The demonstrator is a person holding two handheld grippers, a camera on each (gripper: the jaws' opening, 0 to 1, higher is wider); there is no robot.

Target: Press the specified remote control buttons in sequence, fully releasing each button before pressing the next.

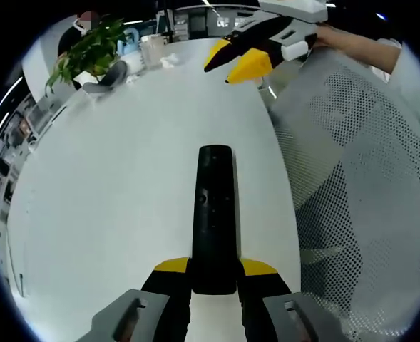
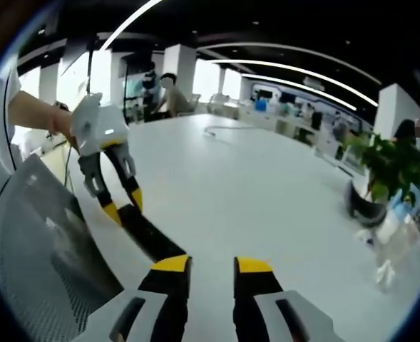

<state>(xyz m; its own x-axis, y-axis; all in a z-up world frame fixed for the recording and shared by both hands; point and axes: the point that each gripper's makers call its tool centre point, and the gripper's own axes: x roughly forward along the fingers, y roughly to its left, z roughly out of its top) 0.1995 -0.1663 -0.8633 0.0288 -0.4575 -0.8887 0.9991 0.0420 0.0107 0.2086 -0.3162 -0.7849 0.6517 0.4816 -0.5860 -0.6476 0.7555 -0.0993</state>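
Note:
A long black remote control point(image 1: 214, 214) points away from me over the white table point(image 1: 110, 185), its near end clamped in my left gripper point(image 1: 214, 274), which is shut on it. My right gripper point(image 1: 224, 68) hovers at the far end of the table, past the remote's tip and apart from it, yellow tips slightly spread. In the right gripper view, my right gripper point(image 2: 212, 265) stands open with nothing between its tips. To its left there, the left gripper point(image 2: 124, 206) holds the remote point(image 2: 149, 239) slanting down toward me.
A grey mesh chair point(image 1: 366, 185) stands at the table's right edge, and its back point(image 2: 38, 242) is close on the left. A potted plant point(image 1: 88, 53) and cups sit at the far end; the plant point(image 2: 391, 167) is on the right. A cable point(image 2: 220, 132) lies further off.

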